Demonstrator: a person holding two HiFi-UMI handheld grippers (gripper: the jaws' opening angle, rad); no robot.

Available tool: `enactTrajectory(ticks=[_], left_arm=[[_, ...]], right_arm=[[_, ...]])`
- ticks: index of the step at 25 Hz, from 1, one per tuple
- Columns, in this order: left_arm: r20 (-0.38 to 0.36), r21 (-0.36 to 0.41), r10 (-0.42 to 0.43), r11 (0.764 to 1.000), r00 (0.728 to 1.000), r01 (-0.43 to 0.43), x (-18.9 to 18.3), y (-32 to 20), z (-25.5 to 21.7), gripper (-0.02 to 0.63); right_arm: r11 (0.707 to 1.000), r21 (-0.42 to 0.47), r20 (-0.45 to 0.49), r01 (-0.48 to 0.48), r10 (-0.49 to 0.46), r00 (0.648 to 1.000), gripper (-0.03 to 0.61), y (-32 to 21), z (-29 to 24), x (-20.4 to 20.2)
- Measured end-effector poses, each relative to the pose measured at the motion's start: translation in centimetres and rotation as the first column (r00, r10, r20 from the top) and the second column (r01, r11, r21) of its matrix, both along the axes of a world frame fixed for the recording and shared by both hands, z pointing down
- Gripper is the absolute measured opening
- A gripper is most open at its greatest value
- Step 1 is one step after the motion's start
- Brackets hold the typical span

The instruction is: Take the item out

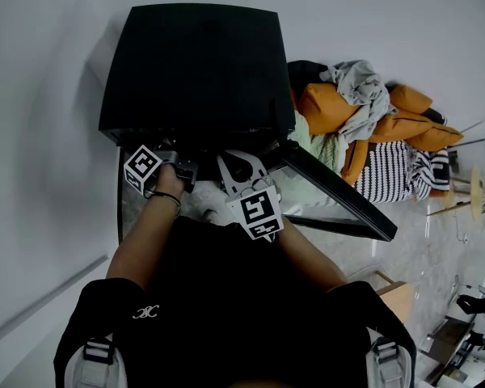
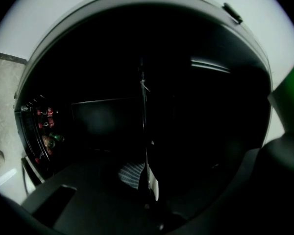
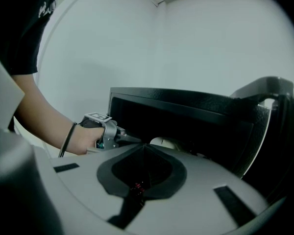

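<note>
Reaching inside the dark oven (image 1: 194, 63), left hand-held gripper (image 2: 146, 180) apparently clenched on a thin pale-edged item (image 2: 155, 189) at lower centre, ready for pulling out; right hand-held gripper (image 3: 143, 146) shut, empty, parked outside for clearance.

Home-like room: clothes pile (image 1: 372, 128) (jackets, striped knit) beside black appliance (image 1: 194, 63).
</note>
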State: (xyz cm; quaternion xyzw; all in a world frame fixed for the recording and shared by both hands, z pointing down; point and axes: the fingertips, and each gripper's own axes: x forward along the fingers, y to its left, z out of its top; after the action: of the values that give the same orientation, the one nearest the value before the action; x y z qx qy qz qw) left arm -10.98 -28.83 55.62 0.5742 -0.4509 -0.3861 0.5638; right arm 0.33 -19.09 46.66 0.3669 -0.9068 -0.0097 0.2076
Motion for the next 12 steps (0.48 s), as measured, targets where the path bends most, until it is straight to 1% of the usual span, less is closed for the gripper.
enactTrajectory(ticks=[6,9,12], left_arm=[[-0.004,-0.004,0.004,1.0,1.0,-0.004,0.0,1.1,0.3,0.035],[-0.008,-0.007,0.011,1.0,1.0,-0.011,-0.1,1.6,0.3,0.035],[-0.009,-0.011,0.016,1.0,1.0,-0.016,0.0,2.4,0.5,0.035]], right_arm=[[1.0,0.002,-0.006,0.014,-0.014,1.0,0.008,0.6,0.6,-0.3],[1.0,0.023,-0.04,0.007,-0.006,0.999,0.008,0.6,0.8,-0.4],[1.0,0.024,-0.075,-0.007,0.009,0.997,0.008,0.6,1.4,-0.3]])
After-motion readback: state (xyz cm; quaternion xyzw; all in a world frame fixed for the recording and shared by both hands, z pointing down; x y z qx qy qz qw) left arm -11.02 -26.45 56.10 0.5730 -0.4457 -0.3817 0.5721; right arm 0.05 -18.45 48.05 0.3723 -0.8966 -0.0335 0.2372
